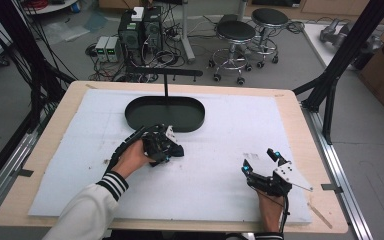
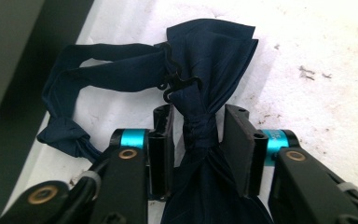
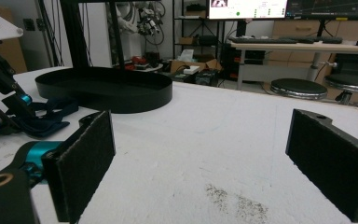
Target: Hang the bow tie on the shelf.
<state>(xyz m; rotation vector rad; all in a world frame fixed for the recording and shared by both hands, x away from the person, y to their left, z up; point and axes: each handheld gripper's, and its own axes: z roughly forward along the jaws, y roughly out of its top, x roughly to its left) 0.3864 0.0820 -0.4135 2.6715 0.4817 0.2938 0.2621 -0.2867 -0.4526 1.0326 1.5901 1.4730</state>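
Observation:
A navy bow tie (image 2: 209, 51) lies flat on the white foam sheet, its strap looping away to the left. My left gripper (image 2: 198, 116) has a jaw close on each side of the tie's central knot, and whether they press it is unclear. In the high view the left gripper (image 1: 172, 145) sits over the bow tie (image 1: 178, 150), just in front of the black oval tray (image 1: 135, 117). My right gripper (image 1: 260, 160) rests near the sheet's front right, jaws wide apart. In its own view the right gripper (image 3: 200, 140) holds nothing, with the bow tie (image 3: 46, 119) far to the left.
The tray (image 3: 121, 95) looks empty, and a thin black T-shaped post (image 1: 166, 82) rises at its back. The white foam sheet (image 1: 230, 130) covers most of the wooden table. Stools, computers and cables stand on the floor beyond.

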